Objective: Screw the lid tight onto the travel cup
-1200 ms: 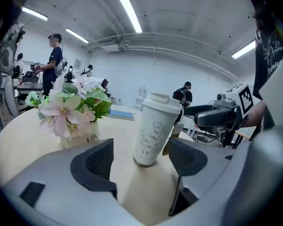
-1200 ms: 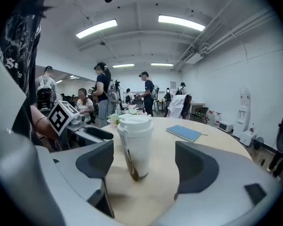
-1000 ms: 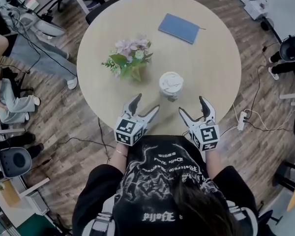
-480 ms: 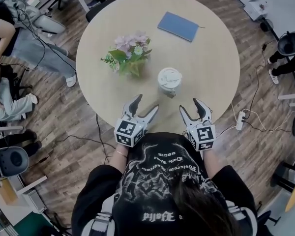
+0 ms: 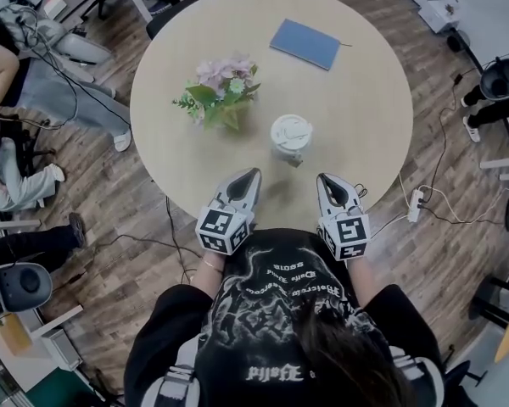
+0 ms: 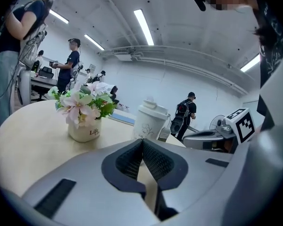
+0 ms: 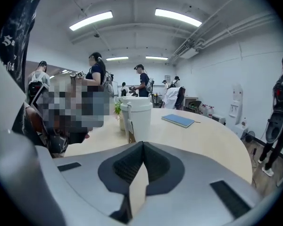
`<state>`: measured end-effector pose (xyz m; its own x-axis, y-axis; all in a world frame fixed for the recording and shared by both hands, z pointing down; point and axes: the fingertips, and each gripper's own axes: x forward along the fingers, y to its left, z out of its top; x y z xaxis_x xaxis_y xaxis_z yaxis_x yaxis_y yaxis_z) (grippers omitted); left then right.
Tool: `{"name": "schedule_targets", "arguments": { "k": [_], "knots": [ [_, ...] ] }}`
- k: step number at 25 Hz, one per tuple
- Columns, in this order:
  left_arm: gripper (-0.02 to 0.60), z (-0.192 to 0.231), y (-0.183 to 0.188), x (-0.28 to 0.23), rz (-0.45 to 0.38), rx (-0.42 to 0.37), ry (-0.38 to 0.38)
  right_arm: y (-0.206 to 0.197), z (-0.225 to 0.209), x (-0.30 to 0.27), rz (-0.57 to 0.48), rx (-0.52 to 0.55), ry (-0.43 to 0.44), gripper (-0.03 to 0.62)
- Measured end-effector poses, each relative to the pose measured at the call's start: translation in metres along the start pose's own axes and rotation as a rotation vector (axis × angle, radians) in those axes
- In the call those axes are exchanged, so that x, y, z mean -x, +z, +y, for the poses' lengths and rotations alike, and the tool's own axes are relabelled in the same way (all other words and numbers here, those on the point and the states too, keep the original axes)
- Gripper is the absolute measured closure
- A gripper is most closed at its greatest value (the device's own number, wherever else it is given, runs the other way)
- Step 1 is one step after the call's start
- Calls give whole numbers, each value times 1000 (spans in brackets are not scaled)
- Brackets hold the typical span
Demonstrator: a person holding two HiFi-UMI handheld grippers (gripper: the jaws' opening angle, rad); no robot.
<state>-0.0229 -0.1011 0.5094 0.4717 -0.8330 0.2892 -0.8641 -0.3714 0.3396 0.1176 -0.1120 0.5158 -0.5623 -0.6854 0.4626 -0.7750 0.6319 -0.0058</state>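
Though left gripper and right gripper just closed empty, travel cup stands ahead

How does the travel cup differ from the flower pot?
The travel cup is taller and capped with a lid; the flower pot is squat, open and filled with pink flowers. In the head view the travel cup stands right of the flower pot. Both are whitish and upright on the round table.

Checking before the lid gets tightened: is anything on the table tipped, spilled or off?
Nothing stands out. The travel cup stands upright with its lid on, the flower pot is upright, the blue notebook lies flat, and the table shows no spill. The left tool and right tool are shut, empty, short of the cup.
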Motion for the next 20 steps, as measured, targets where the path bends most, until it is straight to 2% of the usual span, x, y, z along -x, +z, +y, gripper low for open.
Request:
{"name": "schedule_targets", "arguments": {
  "k": [5,20],
  "knots": [
    [560,-5,-1,-3,23,-64,1,-5,0,-3,39,55,-28,588],
    [560,-11,-7,-4,43,-98,20,-3,-3,-2,28,43,-24,589]
  ]
}}
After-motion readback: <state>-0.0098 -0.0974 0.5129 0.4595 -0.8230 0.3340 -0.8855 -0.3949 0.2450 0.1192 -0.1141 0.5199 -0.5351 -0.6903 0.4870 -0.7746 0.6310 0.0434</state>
